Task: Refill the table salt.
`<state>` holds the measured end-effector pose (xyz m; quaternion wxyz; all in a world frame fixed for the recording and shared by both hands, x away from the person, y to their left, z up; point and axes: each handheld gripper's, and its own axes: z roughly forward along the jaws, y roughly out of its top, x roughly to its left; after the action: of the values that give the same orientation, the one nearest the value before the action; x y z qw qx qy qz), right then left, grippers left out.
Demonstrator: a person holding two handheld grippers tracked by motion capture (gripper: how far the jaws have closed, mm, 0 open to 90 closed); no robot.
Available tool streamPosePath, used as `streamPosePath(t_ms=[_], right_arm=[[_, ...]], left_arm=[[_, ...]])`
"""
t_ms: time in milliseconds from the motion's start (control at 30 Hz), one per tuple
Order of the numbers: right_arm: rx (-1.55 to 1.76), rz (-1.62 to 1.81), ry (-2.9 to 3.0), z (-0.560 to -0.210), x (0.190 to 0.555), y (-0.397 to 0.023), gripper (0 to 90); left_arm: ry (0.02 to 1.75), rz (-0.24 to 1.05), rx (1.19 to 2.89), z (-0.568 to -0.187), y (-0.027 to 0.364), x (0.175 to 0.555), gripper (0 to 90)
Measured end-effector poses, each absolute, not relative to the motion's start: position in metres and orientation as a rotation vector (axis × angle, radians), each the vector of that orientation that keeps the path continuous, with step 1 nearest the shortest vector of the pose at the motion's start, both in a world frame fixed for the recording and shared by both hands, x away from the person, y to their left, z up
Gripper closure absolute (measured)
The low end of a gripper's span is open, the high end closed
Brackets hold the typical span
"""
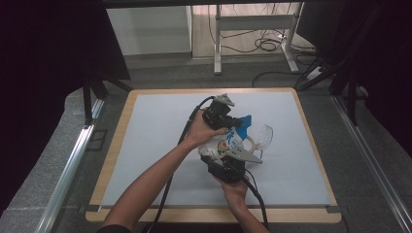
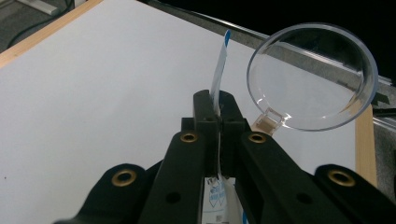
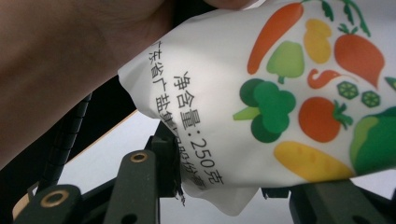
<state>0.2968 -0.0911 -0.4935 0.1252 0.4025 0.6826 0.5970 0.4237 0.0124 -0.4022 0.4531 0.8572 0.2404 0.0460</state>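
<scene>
A white pouch [image 1: 226,144] printed with coloured vegetables and topped by a blue strip hangs above the table between both grippers. My left gripper [image 1: 237,122] is shut on the pouch's thin top edge [image 2: 219,65], its jaws [image 2: 217,100] pressed flat together on it. My right gripper [image 1: 227,155] grips the pouch's bulging lower end from below. In the right gripper view the pouch [image 3: 280,93] sits between the jaws of my right gripper [image 3: 219,172], and the far jaw is partly hidden behind it. A clear round plastic container [image 1: 264,136] stands just right of the pouch; it appears as a transparent disc [image 2: 313,79].
A white mat [image 1: 160,145] covers the wood-edged table. Beyond the far edge stand a desk frame [image 1: 218,43] and loose cables [image 1: 267,46] on the floor. Metal rails [image 1: 68,170] run along both sides.
</scene>
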Motion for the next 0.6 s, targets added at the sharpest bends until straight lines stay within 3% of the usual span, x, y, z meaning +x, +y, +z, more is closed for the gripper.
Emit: streamPosePath(t_ms=[600], right_arm=[[1.178, 1.742, 1.979, -0.4931, 0.2972, -0.0912, 59.1]], left_arm=[[0.589, 0.114, 2.120, -0.4018, 0.0097, 0.4227, 89.7]])
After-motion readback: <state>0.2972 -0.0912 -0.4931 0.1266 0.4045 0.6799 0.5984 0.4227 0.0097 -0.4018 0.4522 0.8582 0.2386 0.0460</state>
